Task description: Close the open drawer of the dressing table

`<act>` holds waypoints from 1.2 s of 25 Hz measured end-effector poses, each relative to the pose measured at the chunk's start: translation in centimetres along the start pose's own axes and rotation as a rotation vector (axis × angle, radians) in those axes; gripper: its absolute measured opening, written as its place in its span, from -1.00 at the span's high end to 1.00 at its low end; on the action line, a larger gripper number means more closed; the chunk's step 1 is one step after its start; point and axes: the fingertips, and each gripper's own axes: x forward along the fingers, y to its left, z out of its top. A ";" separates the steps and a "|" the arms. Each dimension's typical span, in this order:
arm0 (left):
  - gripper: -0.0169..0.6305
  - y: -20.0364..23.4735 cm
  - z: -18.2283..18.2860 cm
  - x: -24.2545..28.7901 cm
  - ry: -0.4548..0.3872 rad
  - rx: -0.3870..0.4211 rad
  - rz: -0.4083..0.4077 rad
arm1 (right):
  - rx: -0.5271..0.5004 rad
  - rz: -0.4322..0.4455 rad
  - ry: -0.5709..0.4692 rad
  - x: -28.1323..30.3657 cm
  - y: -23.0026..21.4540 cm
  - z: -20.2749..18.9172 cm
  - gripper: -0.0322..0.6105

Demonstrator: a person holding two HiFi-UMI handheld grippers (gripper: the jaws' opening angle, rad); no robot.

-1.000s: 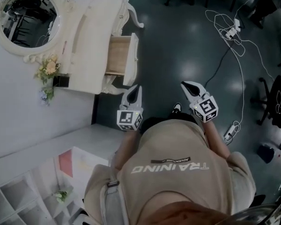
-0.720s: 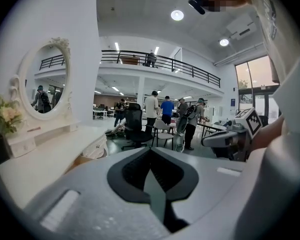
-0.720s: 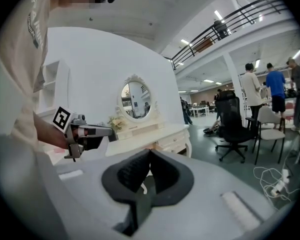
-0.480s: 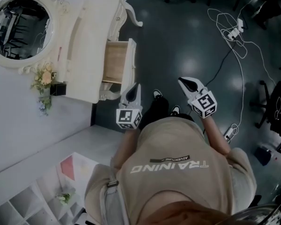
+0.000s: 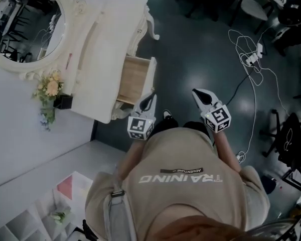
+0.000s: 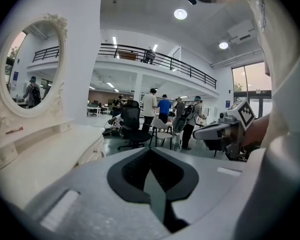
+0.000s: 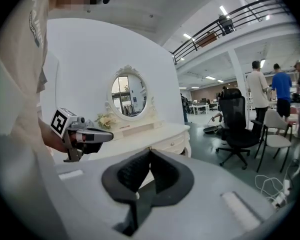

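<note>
The white dressing table (image 5: 98, 59) stands against the wall at upper left, under an oval mirror (image 5: 27, 26). Its drawer (image 5: 136, 79) is pulled out toward the dark floor and shows a bare wooden inside. My left gripper (image 5: 149, 95) is shut and empty, its tips just off the near end of the drawer front. My right gripper (image 5: 195, 91) is shut and empty too, over the floor to the right of the drawer. The left gripper view looks along the table top (image 6: 40, 154) past shut jaws (image 6: 151, 151). The right gripper view shows the table (image 7: 155, 134) and the left gripper (image 7: 85, 134).
A flower vase (image 5: 50, 92) sits on the table's near end. Cables and a power strip (image 5: 251, 59) lie on the floor to the right, with office chairs (image 5: 251, 4) beyond. A white shelf unit (image 5: 40, 205) stands at lower left. People stand in the hall (image 6: 162, 109).
The person has stepped closer to the dressing table, so both grippers now sit nearer the drawer. The drawer is as far open as before. Both grippers stay shut.
</note>
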 end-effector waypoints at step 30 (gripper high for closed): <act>0.93 17.7 1.8 0.4 0.030 -0.236 0.828 | -0.215 0.773 0.196 30.5 -3.8 6.9 0.89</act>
